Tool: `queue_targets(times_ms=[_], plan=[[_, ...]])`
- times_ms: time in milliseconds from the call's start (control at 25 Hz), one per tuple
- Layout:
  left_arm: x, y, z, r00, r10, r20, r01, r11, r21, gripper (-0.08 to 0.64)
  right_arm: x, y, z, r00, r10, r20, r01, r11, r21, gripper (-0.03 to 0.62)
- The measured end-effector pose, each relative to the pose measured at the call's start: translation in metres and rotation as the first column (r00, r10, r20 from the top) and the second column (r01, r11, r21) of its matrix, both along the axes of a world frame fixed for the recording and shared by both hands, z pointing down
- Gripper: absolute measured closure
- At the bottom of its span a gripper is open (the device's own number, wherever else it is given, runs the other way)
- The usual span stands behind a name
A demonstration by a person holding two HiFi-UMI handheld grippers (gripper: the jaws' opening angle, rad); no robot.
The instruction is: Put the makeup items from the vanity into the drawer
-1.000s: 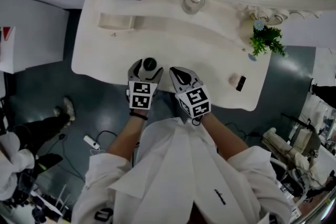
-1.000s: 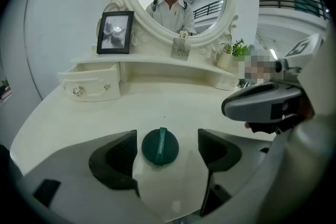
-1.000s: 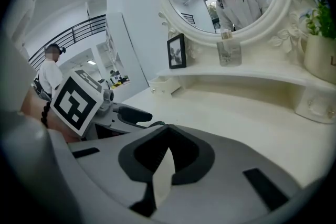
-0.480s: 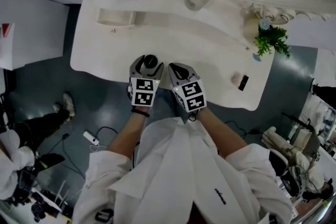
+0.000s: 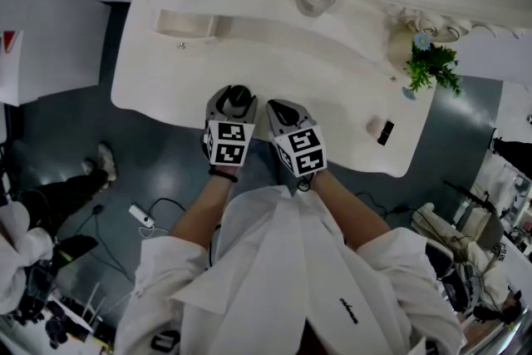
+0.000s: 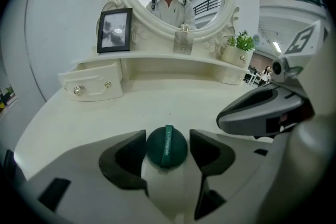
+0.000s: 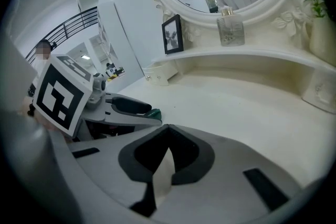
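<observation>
One wide white surface [image 5: 349,87] is carrying everything, with the small drawer [image 5: 184,22] sitting at its back left. Both grippers are hovering at the near edge. The left gripper [image 5: 238,98] is closing its jaws, wider a second ago, around the green-capped bottle [image 6: 166,147] without pinching it yet, so the pickup seems to be starting. The right gripper [image 7: 167,131] is holding its jaws together, empty. A small black item [image 5: 383,131] is lying far right.

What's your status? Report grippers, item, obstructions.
Left gripper closing around green-capped bottle, not yet clamped. Right gripper shut, empty. Path to drawer looks clear.
</observation>
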State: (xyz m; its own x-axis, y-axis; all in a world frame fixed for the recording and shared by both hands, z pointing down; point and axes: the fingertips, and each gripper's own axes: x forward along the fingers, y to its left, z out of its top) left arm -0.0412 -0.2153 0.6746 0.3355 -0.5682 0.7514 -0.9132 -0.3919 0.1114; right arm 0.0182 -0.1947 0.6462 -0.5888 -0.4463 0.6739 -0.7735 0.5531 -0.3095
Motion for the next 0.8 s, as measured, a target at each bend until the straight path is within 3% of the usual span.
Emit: queue_targets(times_ms=[200,480,800], plan=[[-0.006,-0.001,0.001,1.0,0.004,0.016,-0.004,1.0,0.003,0.322,-0.002,0.0,-0.004,1.0,-0.005,0.006,0.005,1.0,0.006,0.574],[-0.012,0.001,-0.001,1.0,-0.006,0.028,0.006,1.0,0.002,0.449,-0.002,-0.002,-0.01,1.0,-0.011,0.004,0.011,1.0,0.019,0.574],[-0.019,-0.007,-0.032,0.999,-0.05,-0.016,0.051,0.997,0.066,0.454,-0.011,-0.013,-0.027,0.999,-0.033,0.015,0.032,0.998,0.057,0.574]])
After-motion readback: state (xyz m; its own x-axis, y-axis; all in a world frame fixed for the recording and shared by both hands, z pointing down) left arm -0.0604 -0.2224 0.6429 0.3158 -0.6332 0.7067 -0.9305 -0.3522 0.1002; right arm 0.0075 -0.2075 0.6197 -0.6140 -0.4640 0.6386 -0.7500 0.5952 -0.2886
